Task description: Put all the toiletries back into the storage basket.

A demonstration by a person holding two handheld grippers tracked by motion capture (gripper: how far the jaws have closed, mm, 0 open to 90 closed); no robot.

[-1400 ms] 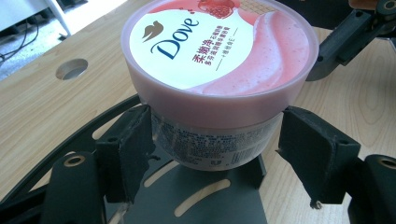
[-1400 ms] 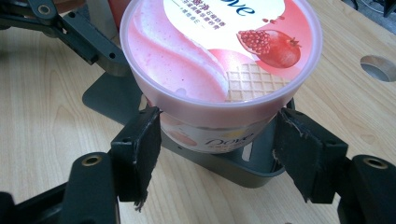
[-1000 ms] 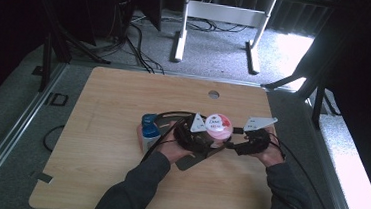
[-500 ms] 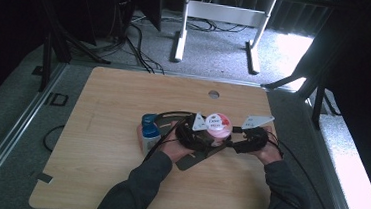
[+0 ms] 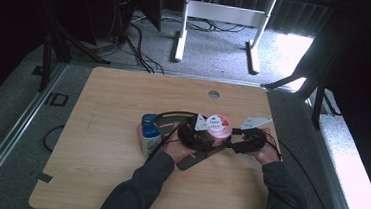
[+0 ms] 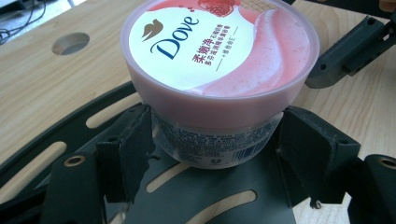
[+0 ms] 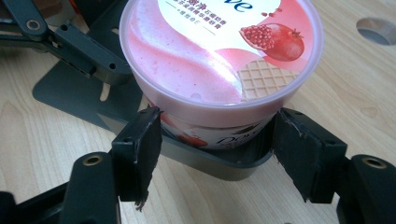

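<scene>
Pink Dove tub (image 6: 219, 70) on dark slotted plate (image 6: 201, 196) near tabletop's right edge; left gripper (image 6: 217, 154) clamping its base, right gripper (image 7: 212, 149) wide around it; next, probably closing on the lid to twist

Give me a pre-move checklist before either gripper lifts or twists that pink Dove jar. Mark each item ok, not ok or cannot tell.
1. Left gripper straddles the Dove jar below its lid: ok, one jaw stands on each side of the body.
2. Left jaws pressed firmly on the jar: cannot tell; they sit at its sides, contact unclear.
3. Right gripper lined up on the jar: ok, jaws flank it under the lid rim.
4. Right jaws clamped: not ok, a gap shows at each side.
5. Jar upright on the dark slotted plate: ok.
6. Blue-capped bottle out of the way: ok, it stands apart, left of the left hand.
</scene>
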